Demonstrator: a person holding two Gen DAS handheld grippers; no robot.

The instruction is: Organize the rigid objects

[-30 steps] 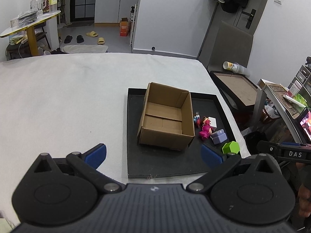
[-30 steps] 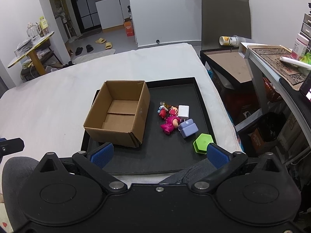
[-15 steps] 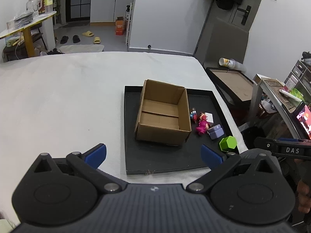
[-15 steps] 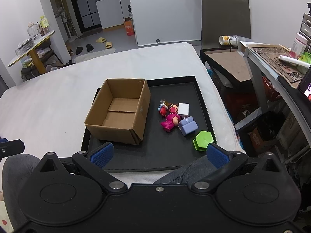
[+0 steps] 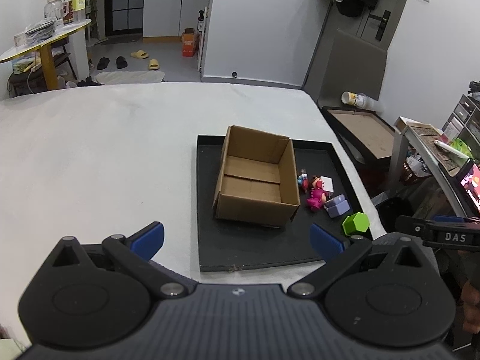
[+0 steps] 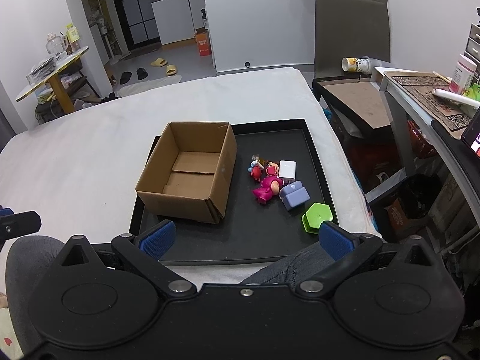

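Note:
An open, empty cardboard box (image 5: 256,180) (image 6: 189,171) stands on a black tray (image 5: 258,246) (image 6: 240,240) laid on a white bed. Right of the box lie a pink figurine (image 5: 316,196) (image 6: 267,187), a small red figure (image 6: 255,170), a white charger (image 6: 288,169), a lilac block (image 5: 337,207) (image 6: 295,195) and a green hexagonal container (image 5: 356,224) (image 6: 317,217). My left gripper (image 5: 237,238) hovers open near the tray's front left corner. My right gripper (image 6: 244,238) hangs open above the tray's front edge. Neither holds anything.
The bed (image 5: 105,150) stretches wide to the left. A dark side table (image 6: 357,96) with a tipped cup (image 6: 355,64), a cluttered desk (image 6: 426,93) and a dark bin (image 6: 420,195) crowd the right. A person's grey-clad legs (image 6: 288,267) lie under the right gripper.
Both grippers have pulled back and up a little, so the tray and box look smaller and farther. Nothing on the tray has moved, and both grippers stay open.

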